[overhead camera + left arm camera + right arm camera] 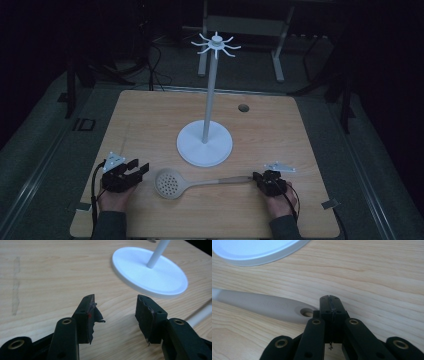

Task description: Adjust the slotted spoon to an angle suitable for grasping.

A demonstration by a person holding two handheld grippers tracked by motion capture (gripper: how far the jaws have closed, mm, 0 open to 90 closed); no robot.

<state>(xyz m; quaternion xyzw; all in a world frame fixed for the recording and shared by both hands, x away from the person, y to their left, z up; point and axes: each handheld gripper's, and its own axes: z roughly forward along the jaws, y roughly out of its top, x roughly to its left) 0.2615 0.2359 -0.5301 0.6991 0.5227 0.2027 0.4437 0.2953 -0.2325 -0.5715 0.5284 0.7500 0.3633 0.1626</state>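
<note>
Skimmer (170, 183) lies between the claws — left claw (140, 168) spread, right claw (256, 177) pressed together at its handle.

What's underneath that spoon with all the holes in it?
Bare wooden table. The slotted spoon lies flat on it, bowl toward the left gripper, handle end beside the shut right gripper. The wood directly beneath it is covered.

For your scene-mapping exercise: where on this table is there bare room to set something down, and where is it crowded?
Bare wood lies across the table left of the white stand, and right of it below the small hole. The near edge is crowded: the skimmer spoon lies between the left gripper and right gripper.
</note>
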